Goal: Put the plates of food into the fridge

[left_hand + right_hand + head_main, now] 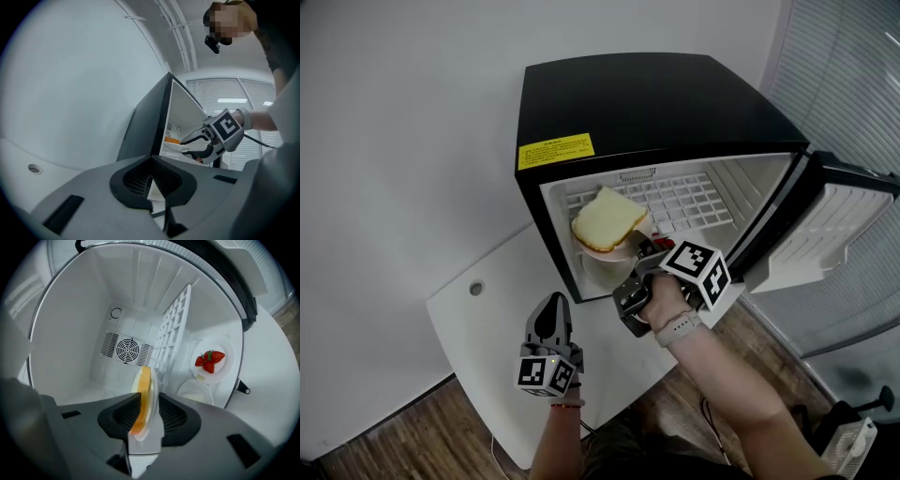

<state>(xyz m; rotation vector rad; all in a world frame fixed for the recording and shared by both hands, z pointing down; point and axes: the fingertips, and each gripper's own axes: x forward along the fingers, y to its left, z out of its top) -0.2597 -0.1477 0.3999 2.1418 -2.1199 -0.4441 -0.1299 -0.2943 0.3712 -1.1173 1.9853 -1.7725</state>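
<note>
**Bread plate on the fridge shelf, right jaws slack around its rim**

I see the black mini fridge (647, 98) standing on the white table (483, 323), its door (839, 220) swung wide to the right. My right gripper (638, 247) reaches into the opening. The round white plate (602, 251) carries a pale slice of bread with a tan crust (607, 217) and sits at the front edge of the white grid shelf (689, 202).

In the right gripper view the plate's rim stands between the jaws, which are parted and not pinching it, so the plate is released. On the other side of the shelf, lower in the fridge, lies a white plate of red strawberries (212, 363). Just beside it is a bare white dish (194, 392). A round fan grille (125, 348) shows on the back wall.

My left gripper (551, 317) hovers over the table in front of the fridge, well apart from the bread plate. Its jaws are clenched together on nothing.
</note>
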